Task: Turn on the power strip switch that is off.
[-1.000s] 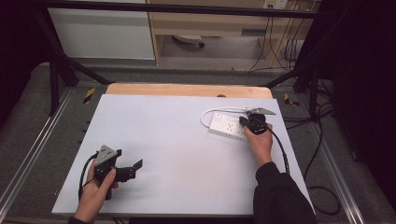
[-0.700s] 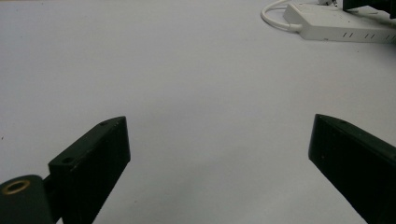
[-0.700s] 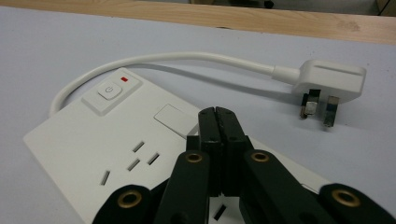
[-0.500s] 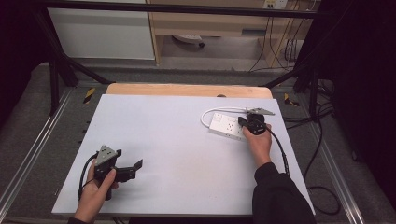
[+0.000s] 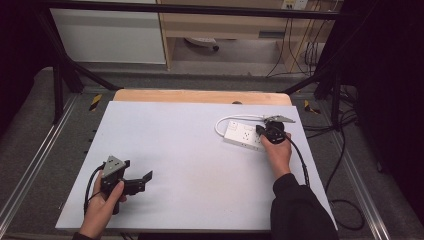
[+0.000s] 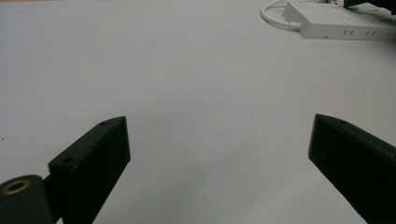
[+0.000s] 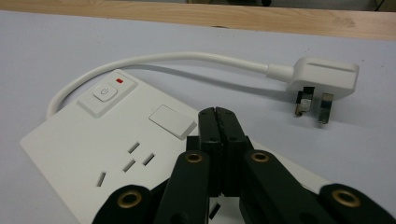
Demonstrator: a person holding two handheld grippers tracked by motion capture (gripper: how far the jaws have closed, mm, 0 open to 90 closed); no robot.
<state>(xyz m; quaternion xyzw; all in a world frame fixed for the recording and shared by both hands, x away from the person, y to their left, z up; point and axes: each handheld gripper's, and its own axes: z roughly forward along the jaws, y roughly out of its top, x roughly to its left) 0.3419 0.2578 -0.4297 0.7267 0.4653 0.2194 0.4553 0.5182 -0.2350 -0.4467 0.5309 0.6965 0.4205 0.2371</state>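
A white power strip (image 5: 243,135) lies at the right of the white table top (image 5: 190,165), with its short cable (image 7: 187,58) curling round to a white plug (image 7: 322,77) that lies loose on the table. My right gripper (image 7: 217,112) is shut with nothing between its jaws. Its tips hover over the strip's top (image 7: 93,144), beside a blank white cover and past the sockets. The strip's switch (image 7: 105,92) has a red mark beside it. At the near left, my left gripper (image 5: 142,181) is held low over bare table, open (image 6: 218,122) and holding nothing. The strip (image 6: 336,25) lies far ahead of it.
A wooden strip (image 5: 200,96) runs along the table's far edge. Black frame posts (image 5: 60,75) stand at the back corners. Cables (image 5: 345,210) trail on the floor to the right. A white cabinet (image 5: 107,35) and shelves stand beyond the table.
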